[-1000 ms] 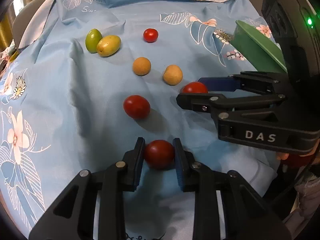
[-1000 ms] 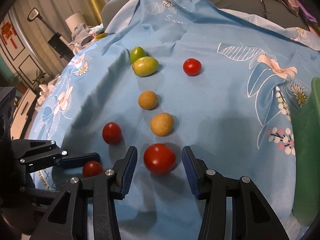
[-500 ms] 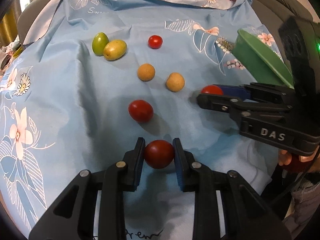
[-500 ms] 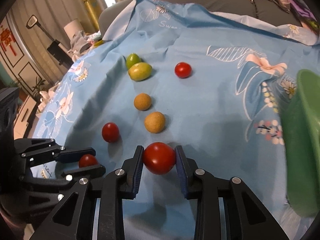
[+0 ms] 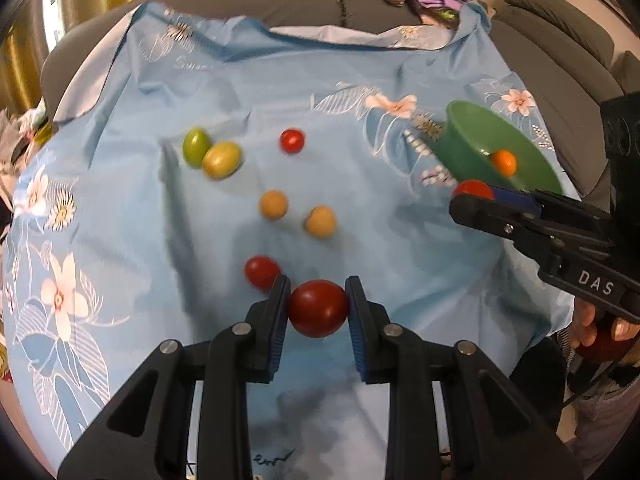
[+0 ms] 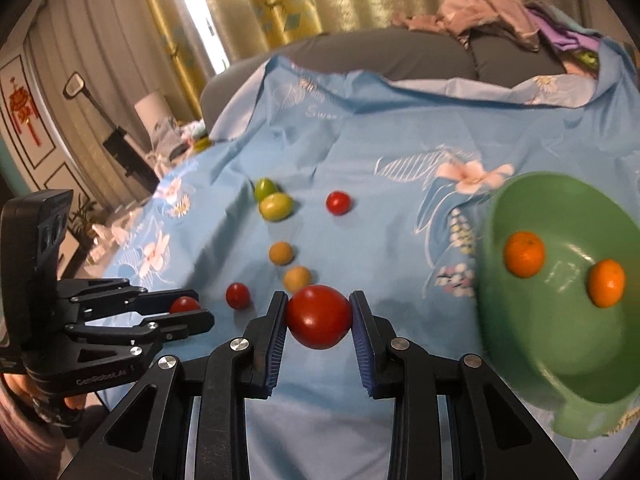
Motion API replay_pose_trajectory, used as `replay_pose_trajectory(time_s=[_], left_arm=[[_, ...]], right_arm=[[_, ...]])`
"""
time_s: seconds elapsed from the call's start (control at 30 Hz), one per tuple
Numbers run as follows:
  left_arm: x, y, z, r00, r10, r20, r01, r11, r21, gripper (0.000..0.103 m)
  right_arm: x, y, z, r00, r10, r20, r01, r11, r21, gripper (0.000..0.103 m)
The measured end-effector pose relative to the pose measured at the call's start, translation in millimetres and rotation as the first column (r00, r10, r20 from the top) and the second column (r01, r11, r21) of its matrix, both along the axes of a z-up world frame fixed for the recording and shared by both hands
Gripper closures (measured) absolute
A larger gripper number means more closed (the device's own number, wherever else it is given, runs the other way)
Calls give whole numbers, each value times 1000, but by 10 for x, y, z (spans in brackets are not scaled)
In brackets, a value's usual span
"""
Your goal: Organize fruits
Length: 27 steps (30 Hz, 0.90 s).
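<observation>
Both claws are clenched, each on a red tomato. Left claw (image 5: 318, 308) grips a tomato (image 5: 318, 309) between its blue pads, lifted clear of the light blue floral cloth (image 5: 140, 240) that covers the surface; in the right wrist view this same claw (image 6: 188, 312) appears at the left edge with its tomato (image 6: 185, 305) partly hidden between the fingers. Right claw (image 6: 319, 316) grips a larger tomato (image 6: 319, 316), pads pressed to both sides; from the left wrist view this claw (image 5: 476, 196) enters from the right, its tomato (image 5: 473, 190) just showing at the fingertips, near the rim of the green bowl (image 5: 464, 140). That bowl (image 6: 560, 336) stands at the right of the scene and contains two small oranges (image 6: 524, 254) (image 6: 607, 283), apart from one another. Remaining fruit lies on the cloth: a green fruit (image 5: 196, 147) touching a yellow-green fruit (image 5: 221, 159) at far left; a small red tomato (image 5: 292, 140) to their right; two tan round fruits (image 5: 273, 204) (image 5: 320, 221) nearer, side by side but apart; and one red tomato (image 5: 261, 271) just beyond the left claw's left finger. A person's fingers (image 5: 588, 320) hold the right claw's handle at the right edge. Gold curtains (image 6: 256, 4) and a heap of clothing (image 6: 492, 12) lie beyond the far edge of the cloth.
</observation>
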<state>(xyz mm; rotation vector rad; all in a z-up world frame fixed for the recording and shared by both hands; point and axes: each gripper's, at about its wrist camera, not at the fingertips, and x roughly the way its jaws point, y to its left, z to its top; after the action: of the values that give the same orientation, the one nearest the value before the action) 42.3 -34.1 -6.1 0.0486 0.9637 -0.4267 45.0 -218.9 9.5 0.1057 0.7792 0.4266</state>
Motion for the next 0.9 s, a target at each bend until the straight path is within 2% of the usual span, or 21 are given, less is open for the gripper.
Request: replay_pose_trajectory(time_s=[0.27,0.5,0.73,0.9], left_arm=[[80,-353,309,996,-64,68,65,998,-14,76],[212,-873,514,980,-164,110,167,986,-25,76],[406,-1422,519,963,-252,100,255,967,-19,76],[525,-1701,409,955,-287,76,286,958,22,76]], right_arm=[[-152,-355,189,995,-74,65,71,997,35,70],[-239,-771,242,980,-177,95,172,984,57,70],[-260,-1123,194,962,-261,82,256,964,66,70],[-225,-1307,106,951,-302,58,298,952,66,70]])
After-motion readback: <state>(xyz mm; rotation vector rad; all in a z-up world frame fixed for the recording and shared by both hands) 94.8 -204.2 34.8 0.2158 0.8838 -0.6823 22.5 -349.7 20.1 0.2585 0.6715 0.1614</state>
